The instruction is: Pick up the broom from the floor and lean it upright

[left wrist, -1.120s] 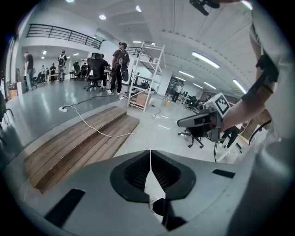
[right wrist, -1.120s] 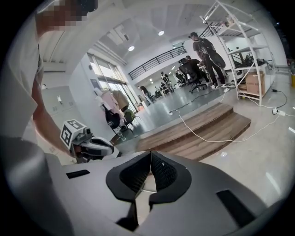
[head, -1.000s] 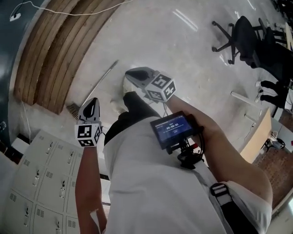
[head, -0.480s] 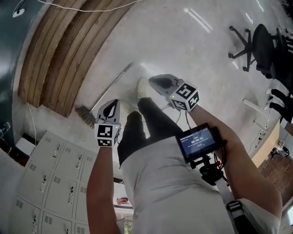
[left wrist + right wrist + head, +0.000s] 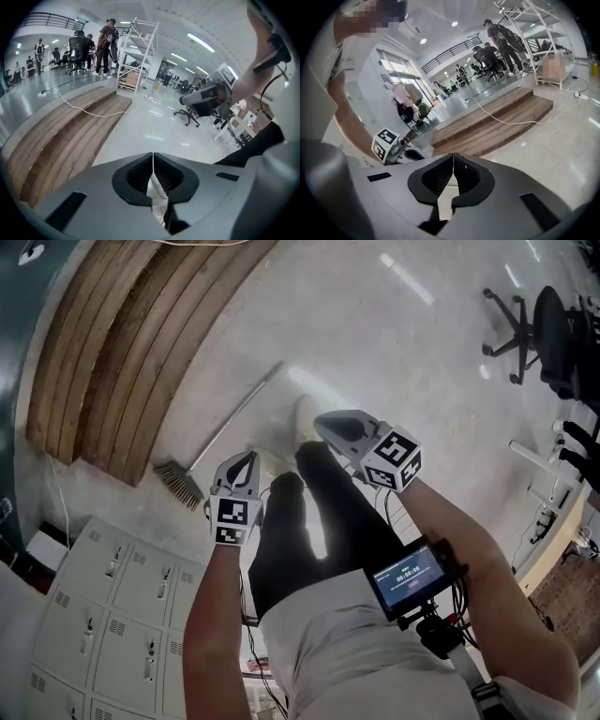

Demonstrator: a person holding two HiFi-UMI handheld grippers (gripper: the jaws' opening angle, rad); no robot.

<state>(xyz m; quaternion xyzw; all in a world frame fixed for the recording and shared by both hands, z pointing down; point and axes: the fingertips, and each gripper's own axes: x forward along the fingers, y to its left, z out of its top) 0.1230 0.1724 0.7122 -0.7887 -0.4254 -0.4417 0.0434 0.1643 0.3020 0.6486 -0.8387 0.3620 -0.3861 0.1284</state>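
Lower now, closed empty left tongs (image 5: 244,461) and right tongs (image 5: 326,420) hang right of the broom (image 5: 230,423).

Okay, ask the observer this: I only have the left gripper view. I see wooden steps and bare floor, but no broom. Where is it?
Observer: The head view shows the broom lying flat on the floor, just left of the left gripper and not touching it.
Operator: Which way does the brush end point?
Observer: Toward the grey lockers close to the person. The handle runs away from them alongside the wooden steps.
Operator: Is the right gripper carrying anything?
Observer: No. In the right gripper view, the right gripper has its fingers together with nothing between them.
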